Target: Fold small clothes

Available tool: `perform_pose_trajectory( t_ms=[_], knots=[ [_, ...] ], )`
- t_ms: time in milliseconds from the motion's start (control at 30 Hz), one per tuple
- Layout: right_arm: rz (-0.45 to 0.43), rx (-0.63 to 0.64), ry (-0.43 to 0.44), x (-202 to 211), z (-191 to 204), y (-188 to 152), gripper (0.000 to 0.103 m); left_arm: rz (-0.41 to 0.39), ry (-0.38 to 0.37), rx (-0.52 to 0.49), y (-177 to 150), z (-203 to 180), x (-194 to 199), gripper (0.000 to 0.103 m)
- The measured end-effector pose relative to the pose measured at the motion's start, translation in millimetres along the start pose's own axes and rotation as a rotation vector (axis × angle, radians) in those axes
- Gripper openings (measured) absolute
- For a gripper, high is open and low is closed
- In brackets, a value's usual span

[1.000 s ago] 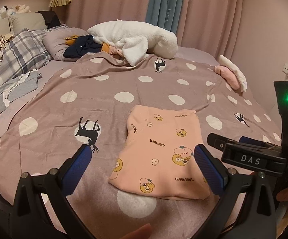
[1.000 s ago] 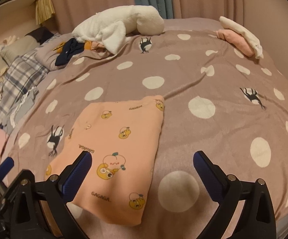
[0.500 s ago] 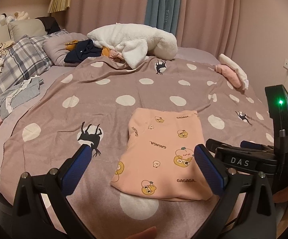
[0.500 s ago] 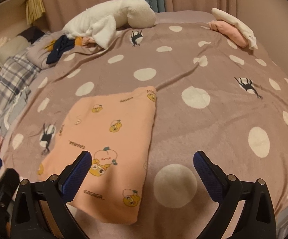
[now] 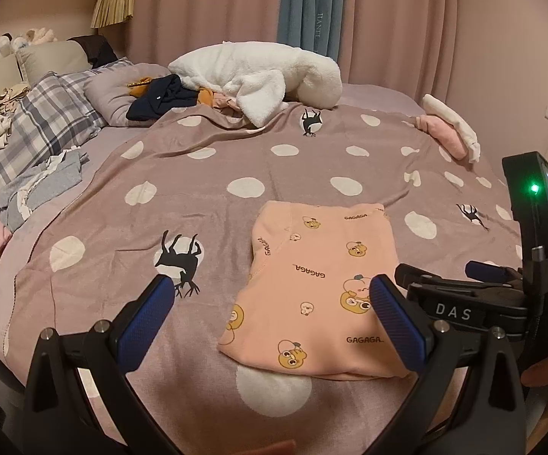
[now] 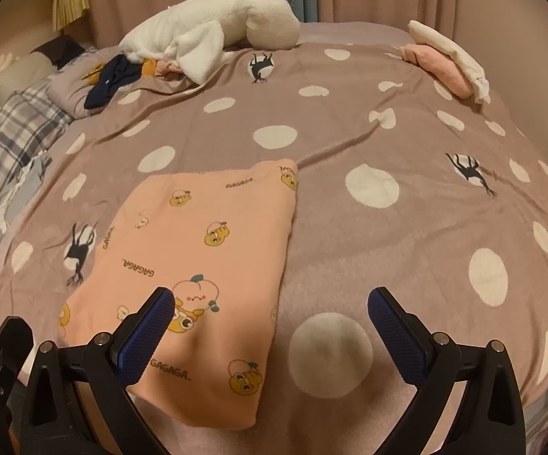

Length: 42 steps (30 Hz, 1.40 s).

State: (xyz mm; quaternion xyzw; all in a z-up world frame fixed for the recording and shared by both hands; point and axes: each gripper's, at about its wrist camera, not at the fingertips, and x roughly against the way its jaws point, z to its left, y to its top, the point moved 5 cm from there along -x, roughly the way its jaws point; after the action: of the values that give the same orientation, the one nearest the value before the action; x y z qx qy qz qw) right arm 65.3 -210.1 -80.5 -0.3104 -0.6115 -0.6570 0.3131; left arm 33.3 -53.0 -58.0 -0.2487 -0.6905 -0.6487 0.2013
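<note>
A folded peach garment with cartoon prints [image 5: 319, 284] lies flat on the mauve polka-dot blanket [image 5: 236, 167] near the bed's front edge; it also shows in the right wrist view [image 6: 205, 265]. My left gripper [image 5: 270, 322] is open and empty, held above the bed just in front of the garment. My right gripper [image 6: 270, 326] is open and empty, over the garment's near right edge. The right gripper's body [image 5: 501, 295] shows at the right of the left wrist view.
A white fleece bundle [image 5: 259, 72] and dark clothes [image 5: 160, 98] lie at the far side. Folded pink and white items [image 5: 448, 129] sit at the far right. Plaid pillows [image 5: 38, 125] and loose clothes [image 5: 42, 185] lie on the left. Curtains hang behind.
Both grippers have pulled back and risen slightly from the garment. The garment lies unmoved, and both jaws stay open.
</note>
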Motion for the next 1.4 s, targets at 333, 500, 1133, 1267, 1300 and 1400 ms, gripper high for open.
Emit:
perform_pose_trajectory(
  t_ms=[333, 500, 1133, 1267, 1300, 1400],
  knots=[
    [0.001, -0.005, -0.02, -1.2, -2.6, 0.9, 0.101, 0.015, -0.01, 0.01, -1.0, -0.5, -2.7, 0.103],
    [0.001, -0.006, -0.022, -1.3, -3.4, 1.2, 0.101, 0.014, -0.007, 0.009, -0.6, 0.9, -3.0, 0.103],
    [0.007, 0.027, -0.035, -0.3, 2.3, 0.2, 0.101, 0.028, -0.007, 0.031, -1.6, 2.5, -4.3, 0.103],
    [0.011, 0.025, -0.047, -2.1, 1.7, -0.1, 0.101, 0.036, -0.007, 0.027, -2.4, 0.7, -6.3, 0.103],
    [0.012, 0.023, -0.049, -2.1, 2.0, -0.5, 0.101, 0.036, -0.008, 0.027, -2.5, 0.6, -6.3, 0.103],
    [0.016, 0.02, -0.054, -2.8, 1.4, -0.9, 0.101, 0.037, -0.008, 0.026, -3.4, 0.3, -6.4, 0.103]
  ],
)
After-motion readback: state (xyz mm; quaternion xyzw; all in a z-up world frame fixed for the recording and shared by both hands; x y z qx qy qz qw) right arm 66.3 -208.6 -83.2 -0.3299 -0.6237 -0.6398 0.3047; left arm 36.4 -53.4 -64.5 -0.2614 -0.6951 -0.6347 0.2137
